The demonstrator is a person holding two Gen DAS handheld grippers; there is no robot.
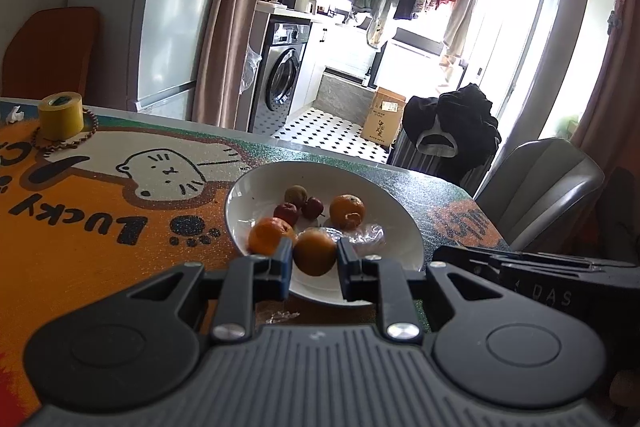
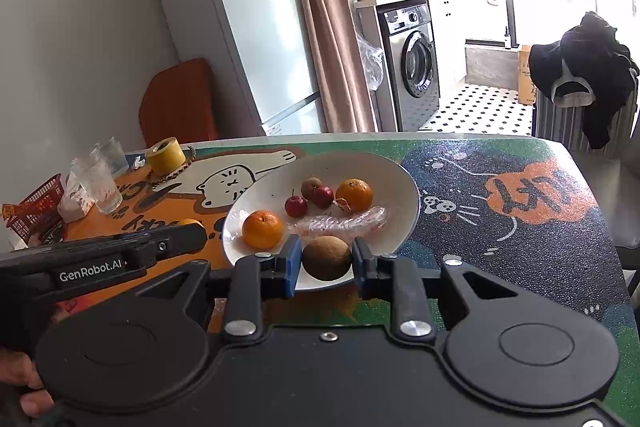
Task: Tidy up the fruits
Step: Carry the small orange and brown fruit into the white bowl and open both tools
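A white bowl sits on the cartoon-cat table mat. In it lie two oranges, two small red fruits, a brownish fruit and a clear plastic wrapper. My left gripper is shut on an orange above the bowl's near rim. My right gripper is shut on a brown kiwi above the bowl's near rim. The left gripper's body also shows in the right wrist view, with an orange bit past its tip.
A yellow tape roll on a bead string stands at the table's far left. Glasses and a red basket sit at the left. A grey chair stands beyond the table's right edge.
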